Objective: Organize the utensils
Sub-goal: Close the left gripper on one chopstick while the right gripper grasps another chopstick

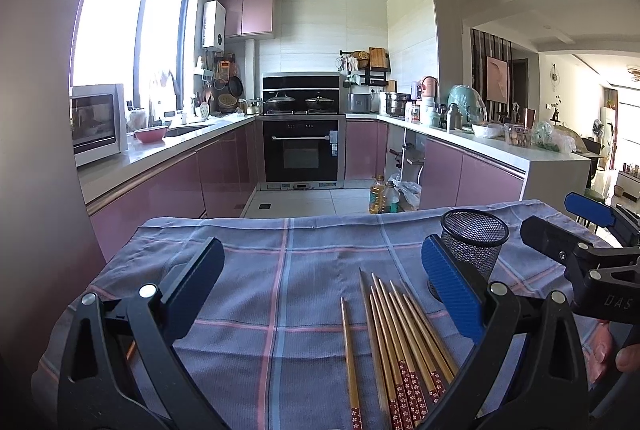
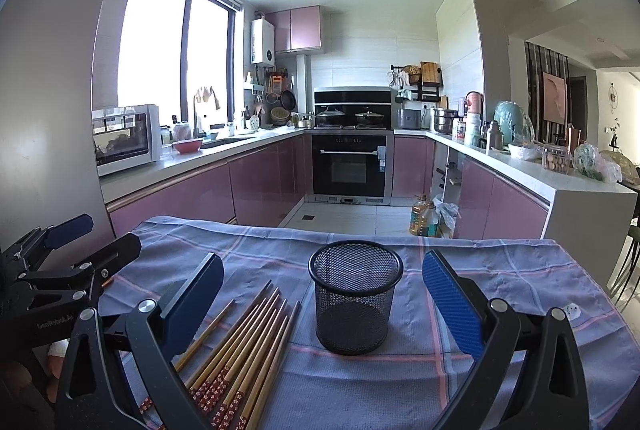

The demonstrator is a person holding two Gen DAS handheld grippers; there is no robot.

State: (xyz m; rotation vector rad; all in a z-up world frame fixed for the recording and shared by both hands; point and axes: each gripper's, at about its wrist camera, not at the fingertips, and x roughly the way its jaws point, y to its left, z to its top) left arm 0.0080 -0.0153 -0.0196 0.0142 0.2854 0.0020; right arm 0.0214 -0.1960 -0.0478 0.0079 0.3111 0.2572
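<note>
Several wooden chopsticks point(image 1: 400, 346) with red patterned ends lie side by side on the blue checked cloth point(image 1: 280, 270). One chopstick point(image 1: 349, 358) rests slightly apart on the left. A black mesh cup point(image 2: 354, 296) stands upright and empty to their right. My left gripper point(image 1: 322, 282) hovers open over the cloth, its right finger beside the cup point(image 1: 474, 244). My right gripper point(image 2: 322, 290) is open too, the cup between its spread fingers, not touched. The chopsticks point(image 2: 240, 354) lie by its left finger. Each gripper shows in the other's view: right point(image 1: 568, 230), left point(image 2: 92, 234).
The cloth-covered table ends at a far edge point(image 2: 320, 230) facing a kitchen with pink cabinets point(image 2: 260, 182) and an oven point(image 2: 350, 166). Oil bottles point(image 2: 424, 218) stand on the floor beyond. A hand point(image 1: 624, 354) holds the right gripper's handle.
</note>
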